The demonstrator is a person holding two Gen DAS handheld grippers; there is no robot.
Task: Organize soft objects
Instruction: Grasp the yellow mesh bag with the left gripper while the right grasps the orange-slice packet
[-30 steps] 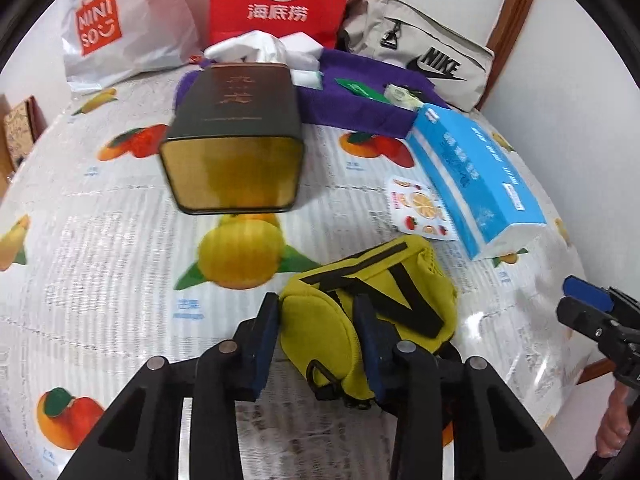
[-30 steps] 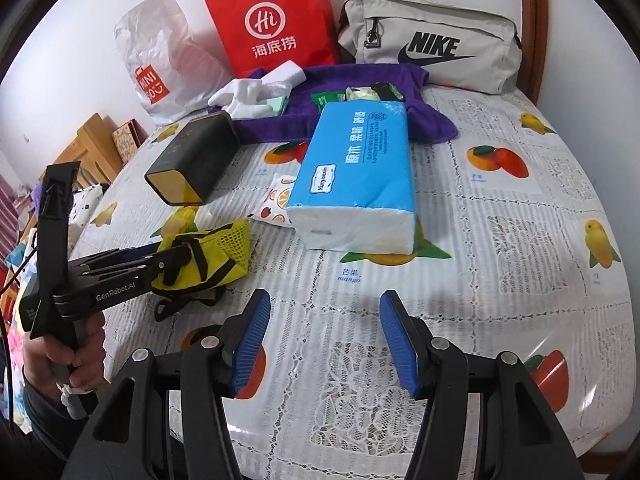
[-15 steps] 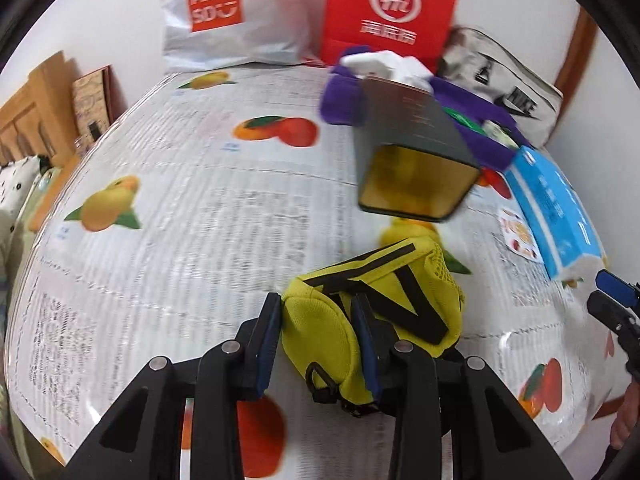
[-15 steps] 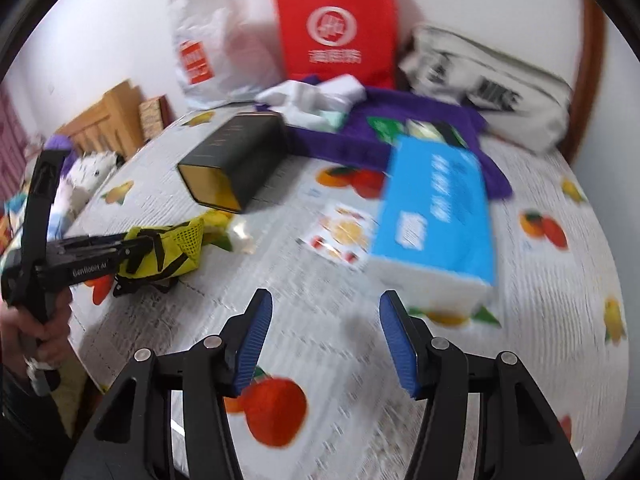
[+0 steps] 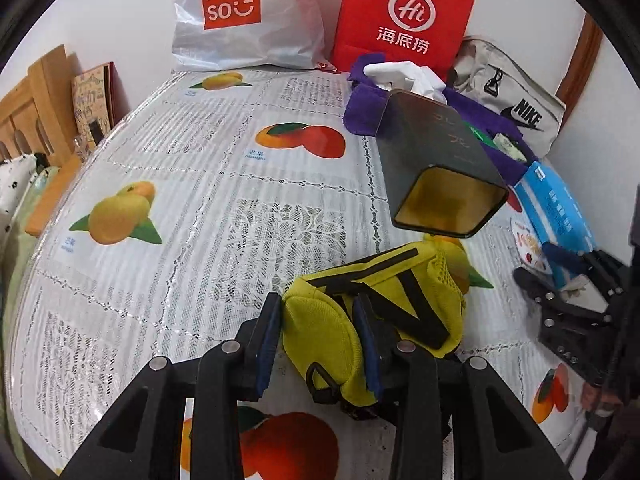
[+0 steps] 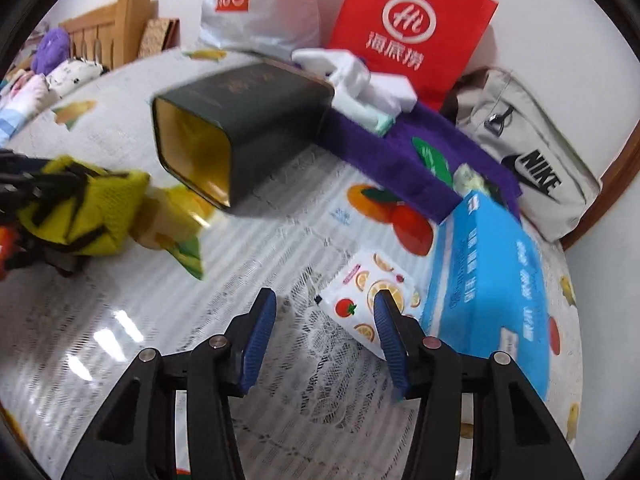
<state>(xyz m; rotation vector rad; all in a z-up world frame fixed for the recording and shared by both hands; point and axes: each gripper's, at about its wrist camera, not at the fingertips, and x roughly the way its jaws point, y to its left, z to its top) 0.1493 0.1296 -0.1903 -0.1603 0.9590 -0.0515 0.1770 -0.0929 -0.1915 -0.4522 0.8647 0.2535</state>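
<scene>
My left gripper (image 5: 318, 332) is shut on a yellow mesh pouch with black straps (image 5: 384, 312) and holds it just above the table; the pouch also shows at the left of the right wrist view (image 6: 80, 208). A dark square tin (image 5: 436, 168) lies on its side behind it, open gold mouth facing me (image 6: 192, 156). My right gripper (image 6: 324, 328) is open and empty, low over the table, beside a small fruit-print tissue packet (image 6: 360, 304) and a blue tissue pack (image 6: 492, 288). It shows at the right edge of the left wrist view (image 5: 560, 280).
A purple towel (image 6: 400, 148) with white cloths (image 6: 360, 80) lies at the back. A red paper bag (image 5: 404, 20), a white Miniso bag (image 5: 240, 16) and a grey Nike pouch (image 6: 532, 152) stand along the wall. Wooden furniture (image 5: 36, 96) stands past the table's left edge.
My left gripper has swung left with the pouch still in it. My right gripper has moved left and forward, toward the fruit-print packet and the tin.
</scene>
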